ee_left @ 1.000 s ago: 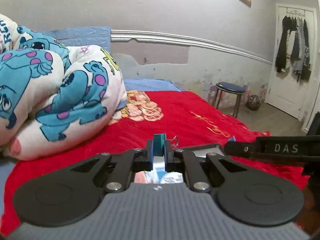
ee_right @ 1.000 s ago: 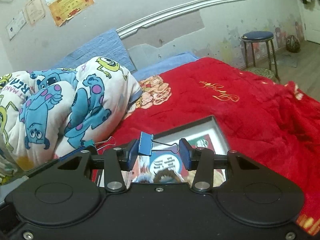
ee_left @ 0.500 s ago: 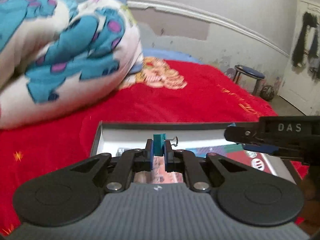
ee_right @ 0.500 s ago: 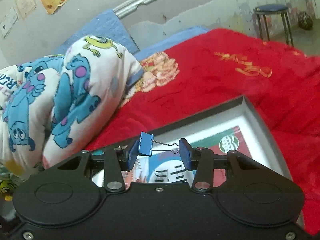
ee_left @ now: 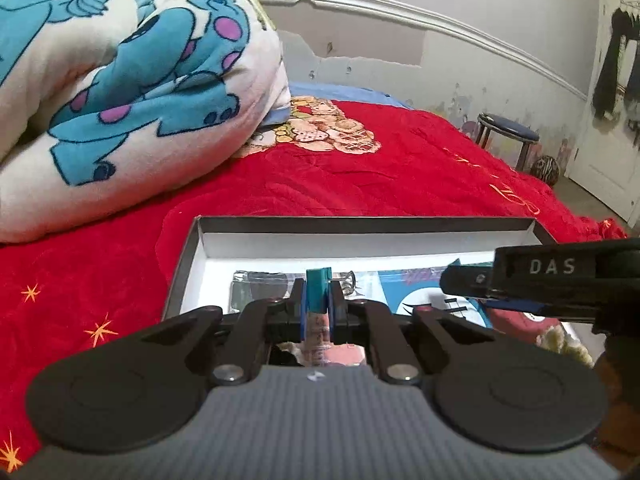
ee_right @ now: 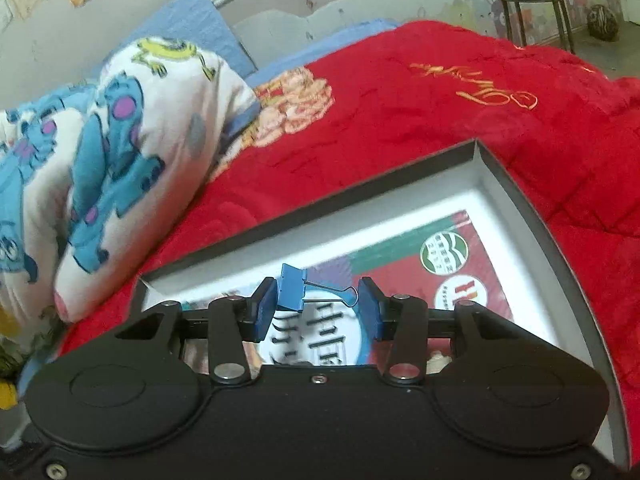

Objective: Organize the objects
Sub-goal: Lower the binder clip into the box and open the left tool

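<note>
A shallow grey box with a white inside (ee_left: 188,256) (ee_right: 516,188) lies on the red bedspread and holds printed packets. In the left wrist view my left gripper (ee_left: 318,300) is shut on a teal binder clip (ee_left: 318,284), which hangs just over the box's near left part. In the right wrist view my right gripper (ee_right: 318,300) is shut on a blue binder clip (ee_right: 294,286), held lengthwise from its body to its wire handles, over the packets. The right gripper's finger also shows at the right of the left wrist view.
A rolled white blanket with blue monsters (ee_left: 120,92) (ee_right: 100,160) lies left of the box on the red bedspread (ee_left: 360,176). A blue stool (ee_left: 508,136) and a ball stand on the floor at the far right. A door with hanging clothes is behind them.
Both grippers have sunk toward the bed and tipped down. The box, at first mostly hidden, now fills the near view under both clips. Both clips stay gripped.
</note>
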Demonstrator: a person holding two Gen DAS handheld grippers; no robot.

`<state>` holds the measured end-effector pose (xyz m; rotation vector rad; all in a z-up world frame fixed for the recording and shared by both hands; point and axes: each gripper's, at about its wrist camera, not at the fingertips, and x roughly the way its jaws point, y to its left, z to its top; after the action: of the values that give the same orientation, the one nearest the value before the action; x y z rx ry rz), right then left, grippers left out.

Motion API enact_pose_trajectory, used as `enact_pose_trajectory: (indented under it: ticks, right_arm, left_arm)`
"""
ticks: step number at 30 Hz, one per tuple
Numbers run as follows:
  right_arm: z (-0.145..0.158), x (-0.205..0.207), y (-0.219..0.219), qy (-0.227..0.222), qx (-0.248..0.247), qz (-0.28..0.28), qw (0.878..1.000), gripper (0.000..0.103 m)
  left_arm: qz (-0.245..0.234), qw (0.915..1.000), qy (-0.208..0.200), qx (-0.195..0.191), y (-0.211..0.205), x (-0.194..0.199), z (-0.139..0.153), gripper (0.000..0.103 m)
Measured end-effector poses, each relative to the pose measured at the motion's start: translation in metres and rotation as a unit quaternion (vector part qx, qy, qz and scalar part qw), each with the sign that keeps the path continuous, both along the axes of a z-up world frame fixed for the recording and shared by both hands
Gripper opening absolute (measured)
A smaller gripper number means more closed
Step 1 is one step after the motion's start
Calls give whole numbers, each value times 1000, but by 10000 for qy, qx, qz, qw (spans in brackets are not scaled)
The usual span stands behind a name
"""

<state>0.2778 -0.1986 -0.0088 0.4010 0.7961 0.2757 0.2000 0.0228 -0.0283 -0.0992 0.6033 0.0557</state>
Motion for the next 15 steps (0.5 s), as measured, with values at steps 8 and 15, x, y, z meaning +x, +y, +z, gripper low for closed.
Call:
enact_pose_trajectory:
  ticks: [8, 15]
  right_arm:
    - [-2, -1, -1, 16, 57, 32, 10000, 43]
    - [0, -1, -2, 55, 248, 149, 9996, 51]
  left_arm:
    - [-53, 9997, 144, 195, -6, 2, -5, 43]
    - [-74, 9998, -131, 153, -4, -5, 2, 82]
